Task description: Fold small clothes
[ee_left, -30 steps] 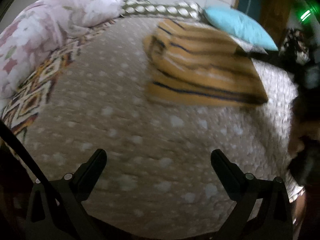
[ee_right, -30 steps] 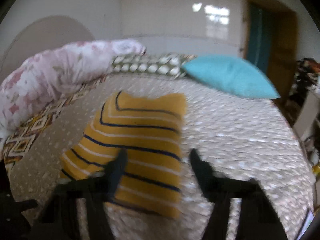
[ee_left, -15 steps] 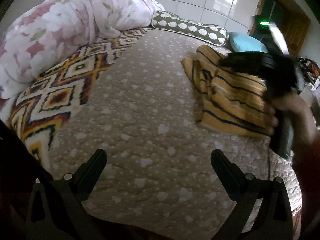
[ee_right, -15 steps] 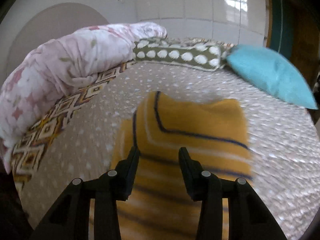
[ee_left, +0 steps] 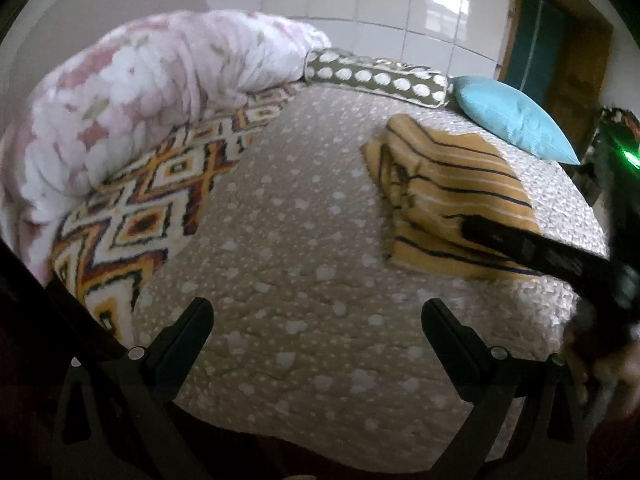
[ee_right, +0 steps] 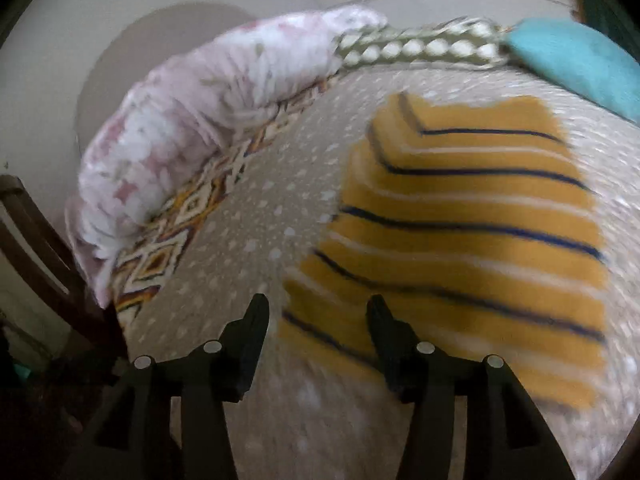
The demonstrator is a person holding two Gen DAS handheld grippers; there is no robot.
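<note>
Right wrist: right gripper point(ee_right: 316, 316) opening, empty, over striped garment's point(ee_right: 472, 216) near-left edge; left gripper point(ee_left: 316, 320) open over bare quilt point(ee_left: 280, 240).

Right wrist view motion-blurred throughout: striped garment point(ee_right: 472, 232) smeared, lower right edge not resolved. Teal pillow point(ee_right: 580, 64) cut off at upper right. In left wrist view, garment's lower right corner is hidden behind right gripper point(ee_left: 472, 228); hand point(ee_left: 600, 364) at right edge blurred, partly cropped.
</note>
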